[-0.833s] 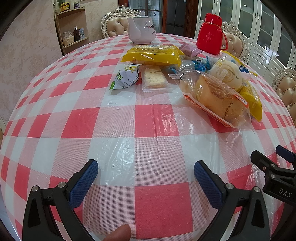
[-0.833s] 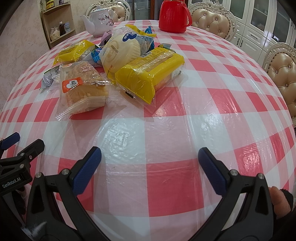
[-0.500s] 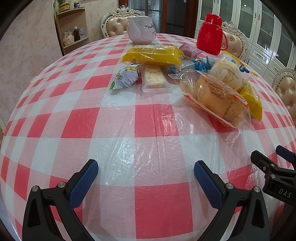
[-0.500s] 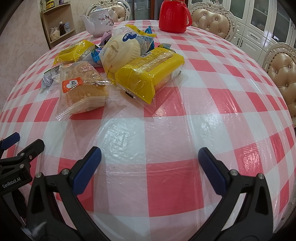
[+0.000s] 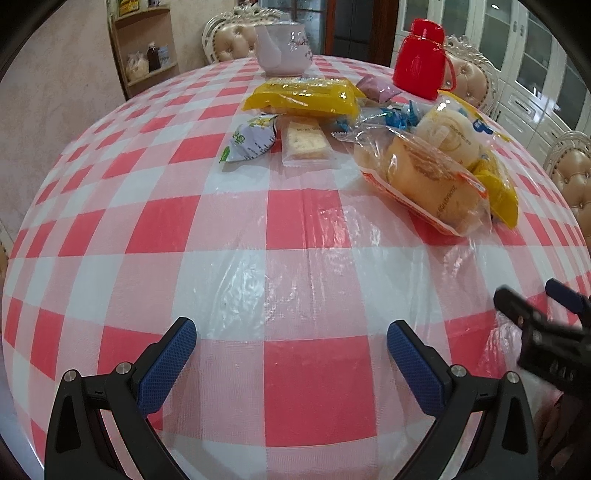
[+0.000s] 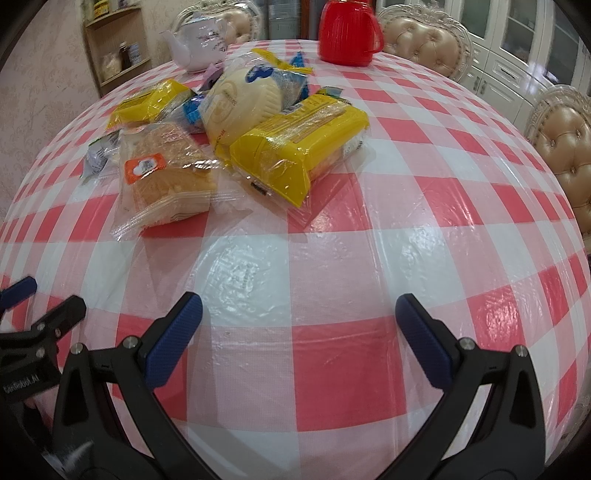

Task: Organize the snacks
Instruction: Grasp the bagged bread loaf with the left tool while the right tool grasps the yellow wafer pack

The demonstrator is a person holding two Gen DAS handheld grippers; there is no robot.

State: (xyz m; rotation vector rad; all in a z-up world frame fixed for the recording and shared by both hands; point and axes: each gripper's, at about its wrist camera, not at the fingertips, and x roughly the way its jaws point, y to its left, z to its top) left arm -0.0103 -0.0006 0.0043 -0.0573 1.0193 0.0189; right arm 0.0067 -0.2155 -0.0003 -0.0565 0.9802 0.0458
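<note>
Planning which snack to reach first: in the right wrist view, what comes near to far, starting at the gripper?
Right gripper → bread bag → yellow packet → round bun → red jug.

**Both tongs edge toward the snack pile**

The left tongs [image 5: 291,350] have crept nearer the bread bag [image 5: 424,177] — the pile now looms larger. The right tongs [image 6: 299,321] have shifted too, blurred in the left view and tilted differently. The fingertip once at the left view's bottom edge has gone.
</note>
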